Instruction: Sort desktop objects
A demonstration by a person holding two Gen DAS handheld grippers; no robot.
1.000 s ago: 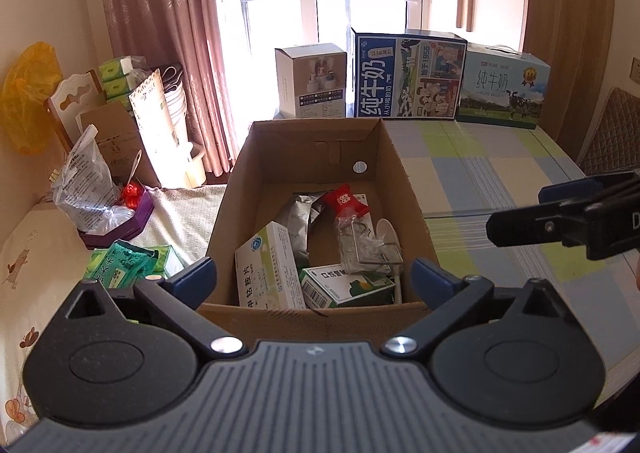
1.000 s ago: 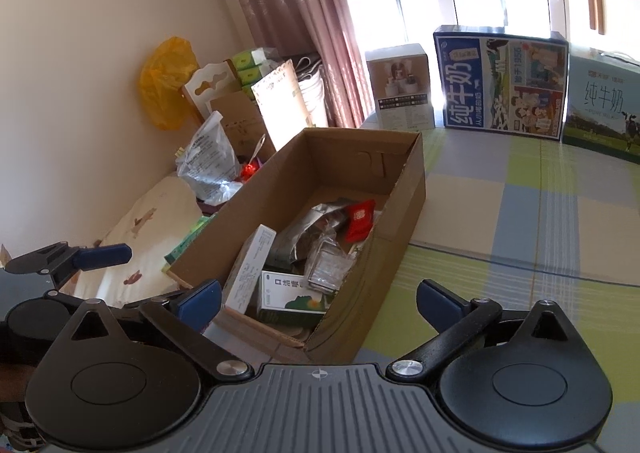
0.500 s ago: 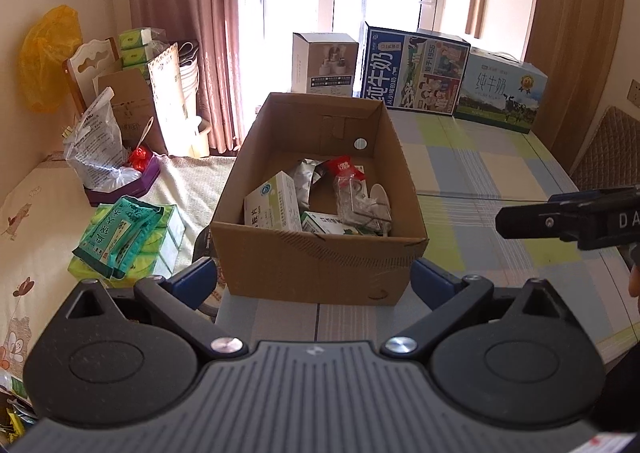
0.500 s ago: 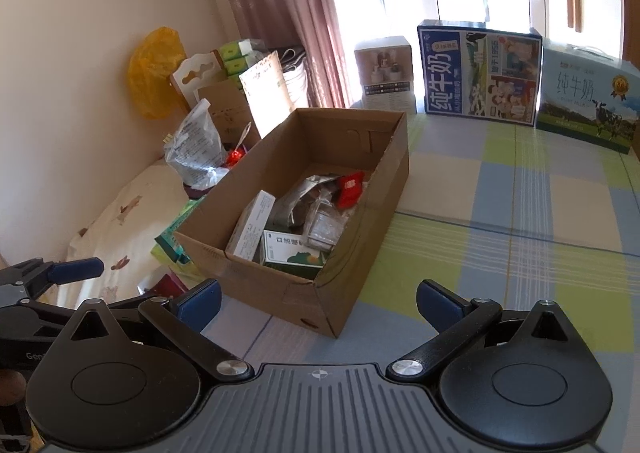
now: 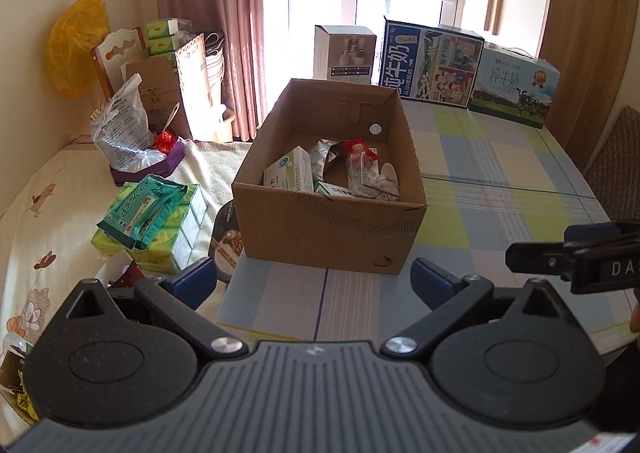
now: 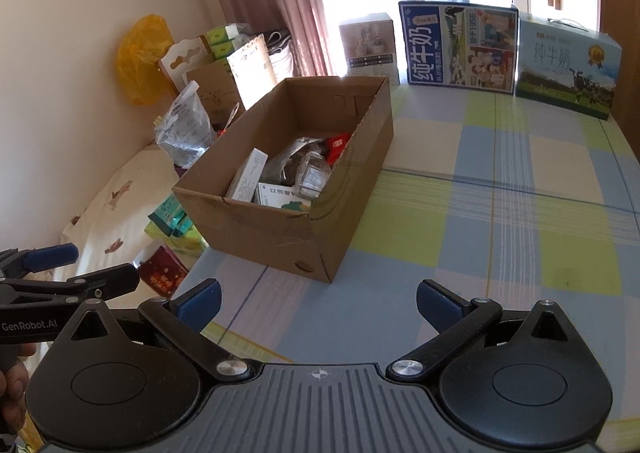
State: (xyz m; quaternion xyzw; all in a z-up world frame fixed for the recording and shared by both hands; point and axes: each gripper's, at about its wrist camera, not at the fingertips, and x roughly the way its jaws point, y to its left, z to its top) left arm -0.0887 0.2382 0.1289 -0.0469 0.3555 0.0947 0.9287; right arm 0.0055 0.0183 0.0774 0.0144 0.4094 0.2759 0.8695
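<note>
Cardboard box (image 5: 328, 189) at twelve o'clock already holds the packets, the checked table (image 6: 500, 221) looks sorted, and both the left gripper (image 5: 316, 281) and right gripper (image 6: 318, 303) hang spread, carrying nothing.

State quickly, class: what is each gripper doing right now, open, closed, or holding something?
Left gripper: open, holding nothing, short of the cardboard box.
Right gripper: open, holding nothing.

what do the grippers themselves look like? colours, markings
Both match: left gripper and right gripper have black linkage arms, blue finger pads, silver pivot screws and a grey ribbed body. White "GenRobot.AI" lettering marks the left one's side. No cables or sleeves show.
</note>
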